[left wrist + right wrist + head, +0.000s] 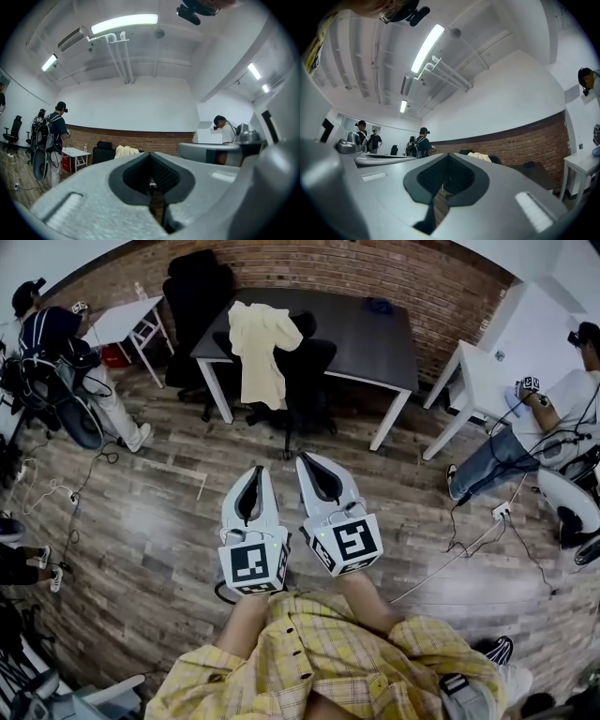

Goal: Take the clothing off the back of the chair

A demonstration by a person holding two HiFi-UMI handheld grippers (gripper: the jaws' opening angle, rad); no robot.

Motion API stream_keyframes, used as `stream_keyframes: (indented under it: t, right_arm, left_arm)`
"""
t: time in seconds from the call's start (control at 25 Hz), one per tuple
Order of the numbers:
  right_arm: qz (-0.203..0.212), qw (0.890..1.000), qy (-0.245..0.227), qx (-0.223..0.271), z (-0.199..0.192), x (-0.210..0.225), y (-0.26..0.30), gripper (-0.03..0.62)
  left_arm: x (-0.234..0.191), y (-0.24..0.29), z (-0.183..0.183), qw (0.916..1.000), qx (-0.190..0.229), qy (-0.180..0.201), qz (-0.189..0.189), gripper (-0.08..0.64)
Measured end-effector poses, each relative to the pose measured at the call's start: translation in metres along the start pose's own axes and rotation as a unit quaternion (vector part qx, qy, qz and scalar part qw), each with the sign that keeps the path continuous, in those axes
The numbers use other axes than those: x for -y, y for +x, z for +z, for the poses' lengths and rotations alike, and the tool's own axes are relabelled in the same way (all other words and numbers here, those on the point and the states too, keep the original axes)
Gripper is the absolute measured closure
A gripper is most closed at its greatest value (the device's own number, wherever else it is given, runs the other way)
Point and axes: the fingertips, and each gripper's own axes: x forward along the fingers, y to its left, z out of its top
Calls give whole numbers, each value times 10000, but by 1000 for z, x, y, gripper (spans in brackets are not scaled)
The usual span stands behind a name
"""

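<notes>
Both forearms reach forward from the plaid shirt (319,652), side by side. The left gripper (261,471) is held just ahead of the shirt, pointing about level, its jaws pressed together at the tips. The right gripper (307,461), just beside it, tilts slightly upward, and its jaws appear closed as well.

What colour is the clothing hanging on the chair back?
Pale yellow, almost cream. The clothing shows best in the head view.

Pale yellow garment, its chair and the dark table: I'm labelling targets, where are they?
Pale yellow garment (255,352), head view, middle of the draped cloth.
Black chair (316,360), head view, bare backrest beside the garment.
Dark table (361,324), head view, bare tabletop.
</notes>
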Motion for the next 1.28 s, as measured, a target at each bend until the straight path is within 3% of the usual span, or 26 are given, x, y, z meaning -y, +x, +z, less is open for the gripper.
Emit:
stream_keyframes:
  t: [0.32, 0.64, 1.28]
  right_arm:
    - [-48, 10000, -80, 0, -8, 34, 74, 592]
    - [-162, 9998, -68, 2, 7, 61, 176, 592]
    - [-759, 9971, -89, -40, -1, 96, 306, 592]
  left_arm:
    - [-38, 75, 1, 9999, 95, -30, 25, 560]
    - [-94, 161, 30, 9998, 154, -40, -126, 560]
    - [-176, 282, 33, 9975, 20, -126, -698, 560]
